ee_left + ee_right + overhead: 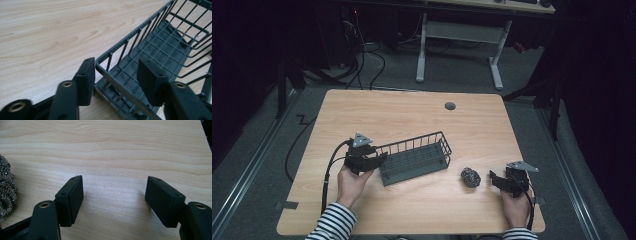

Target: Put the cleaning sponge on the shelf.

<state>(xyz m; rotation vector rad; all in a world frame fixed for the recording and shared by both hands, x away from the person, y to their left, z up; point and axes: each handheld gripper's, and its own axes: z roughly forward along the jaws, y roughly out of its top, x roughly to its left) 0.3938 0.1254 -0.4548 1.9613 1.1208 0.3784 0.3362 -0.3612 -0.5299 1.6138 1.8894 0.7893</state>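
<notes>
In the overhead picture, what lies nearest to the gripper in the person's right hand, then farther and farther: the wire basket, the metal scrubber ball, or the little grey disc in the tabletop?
From the right gripper, in the high view:
1. Metal scrubber ball: just beside it, toward the table's middle.
2. Wire basket: farther along, mid-table, its far end by the left gripper.
3. Grey disc: farthest, near the table's far edge.
</notes>
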